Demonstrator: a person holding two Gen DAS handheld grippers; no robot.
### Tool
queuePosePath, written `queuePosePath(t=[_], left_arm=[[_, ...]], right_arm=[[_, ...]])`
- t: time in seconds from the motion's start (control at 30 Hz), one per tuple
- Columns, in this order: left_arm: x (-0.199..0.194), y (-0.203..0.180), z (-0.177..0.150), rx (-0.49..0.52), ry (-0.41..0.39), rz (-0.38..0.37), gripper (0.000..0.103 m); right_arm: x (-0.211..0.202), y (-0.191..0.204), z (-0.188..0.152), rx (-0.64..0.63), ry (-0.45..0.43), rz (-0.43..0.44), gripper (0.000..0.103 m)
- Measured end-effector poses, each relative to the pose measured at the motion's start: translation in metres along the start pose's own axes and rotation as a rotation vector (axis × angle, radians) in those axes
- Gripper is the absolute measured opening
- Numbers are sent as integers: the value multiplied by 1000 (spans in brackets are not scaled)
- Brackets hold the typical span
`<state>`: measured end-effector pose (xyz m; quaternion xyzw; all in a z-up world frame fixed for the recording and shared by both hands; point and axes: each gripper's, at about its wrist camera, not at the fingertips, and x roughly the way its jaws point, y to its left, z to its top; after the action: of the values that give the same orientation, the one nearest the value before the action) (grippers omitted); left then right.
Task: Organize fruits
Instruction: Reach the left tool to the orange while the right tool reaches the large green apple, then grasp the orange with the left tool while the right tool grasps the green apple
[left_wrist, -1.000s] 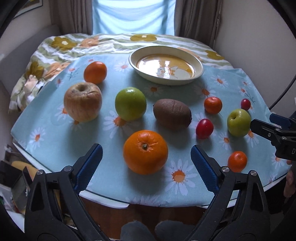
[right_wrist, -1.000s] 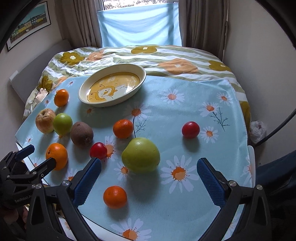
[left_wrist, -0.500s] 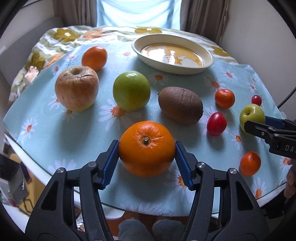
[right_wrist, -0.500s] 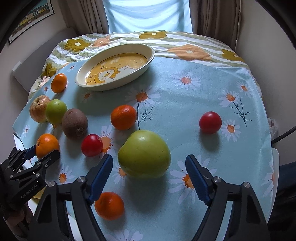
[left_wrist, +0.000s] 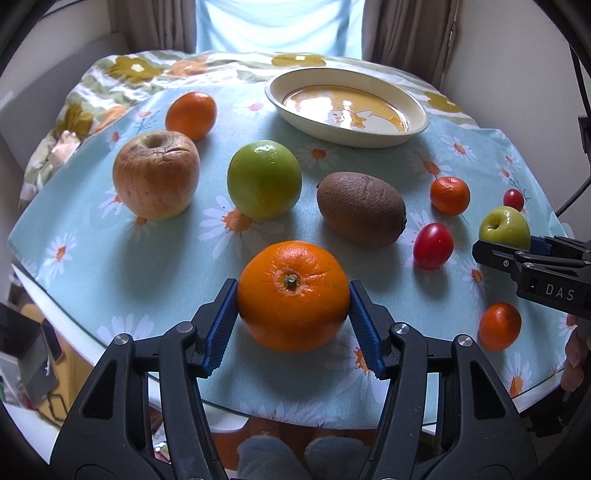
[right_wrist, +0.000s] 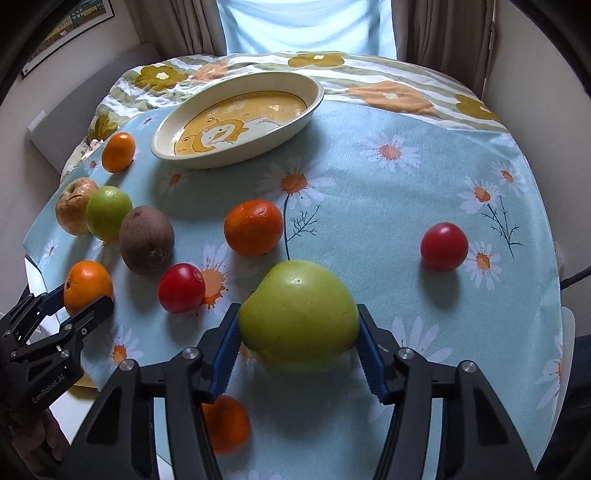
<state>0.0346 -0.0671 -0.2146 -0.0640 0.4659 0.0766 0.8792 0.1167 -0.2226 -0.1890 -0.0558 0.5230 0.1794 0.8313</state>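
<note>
The left gripper (left_wrist: 293, 319) is pinching the large orange (left_wrist: 293, 295) between its blue pads (left_wrist: 221, 328), both pads pressing on the fruit's sides, near the front edge of the table (left_wrist: 110, 258) with its daisy-print cloth. The right gripper (right_wrist: 299, 347) is closing its jaws on the green apple (right_wrist: 299, 325), the pads touching it on both sides, also toward the front edge. The empty oval dish (right_wrist: 236, 155) is sitting by the table's far edge. A kiwi (left_wrist: 361, 214), a wrinkled apple (left_wrist: 155, 175) and a round green fruit (left_wrist: 264, 179) are lying between the orange and the dish.
</note>
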Motion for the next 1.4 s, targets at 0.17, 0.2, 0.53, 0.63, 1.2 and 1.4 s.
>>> queuePosePath(t=[0.17, 0.2, 0.53, 0.63, 1.2, 1.4], left_arm=[[-6, 2, 2, -8, -9, -3, 63], [-8, 2, 3, -7, -13, -3, 63], [-39, 2, 25, -14, -60, -2, 63], [-53, 1, 37, 4, -83, -2, 63], [-56, 11, 159, 145, -182, -108, 63], [-20, 9, 204, 223, -147, -180, 63]], right_arm=[[-1, 1, -1, 3, -12, 4, 54], [-2, 1, -1, 3, -13, 7, 54], [-31, 3, 7, 3, -59, 24, 54], [-44, 4, 15, 3, -80, 32, 54], [-84, 24, 94, 67, -200, 4, 54], [-74, 28, 125, 141, -209, -28, 54]])
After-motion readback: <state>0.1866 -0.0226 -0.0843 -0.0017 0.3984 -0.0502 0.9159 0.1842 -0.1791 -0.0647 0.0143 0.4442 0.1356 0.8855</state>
